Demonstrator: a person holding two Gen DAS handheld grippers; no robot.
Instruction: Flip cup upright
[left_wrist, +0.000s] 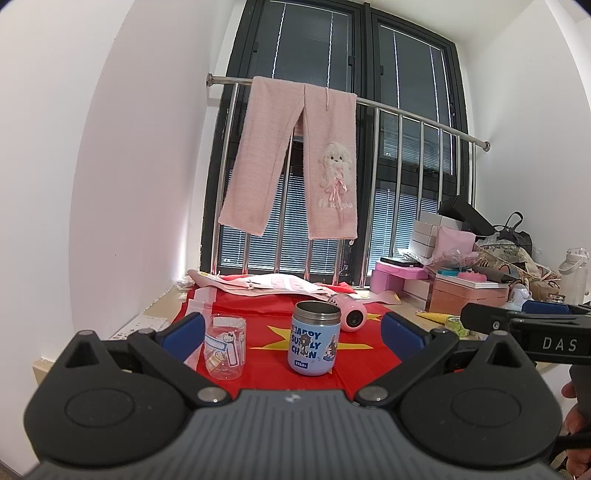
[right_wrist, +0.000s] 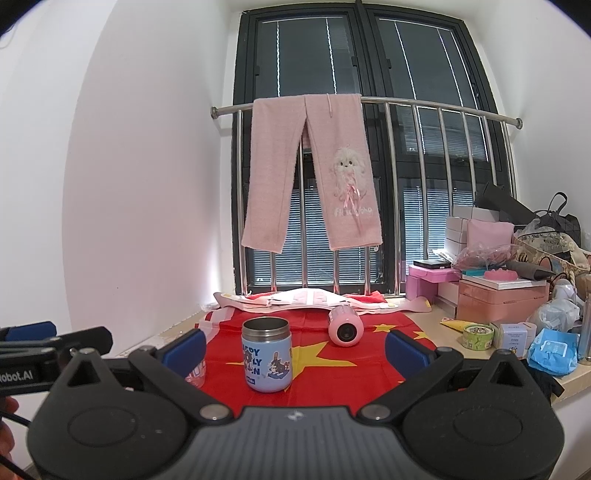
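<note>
Now | pink cup (right_wrist: 344, 326) lying on red cloth (right_wrist: 332, 373) | blue cup (right_wrist: 266, 360) upright

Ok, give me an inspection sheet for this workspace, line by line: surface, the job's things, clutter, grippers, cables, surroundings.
Surface: pale counter under a window, mostly covered by a red flag with yellow stars.
Job's things: pink cup lies on its side on the flag; blue cup stands upright, mouth open; clear sticker cup stands at the left.
Clutter: pink boxes, bags, tape roll and blue wipes pack on the right; pink-white fabric behind.
Grippers: left gripper open, holding nothing; right gripper open, holding nothing.
Cables: dark cord by the hand at the left edge of the right wrist view.
Surroundings: white wall, dark window, steel railing with pink trousers hung over it.
</note>
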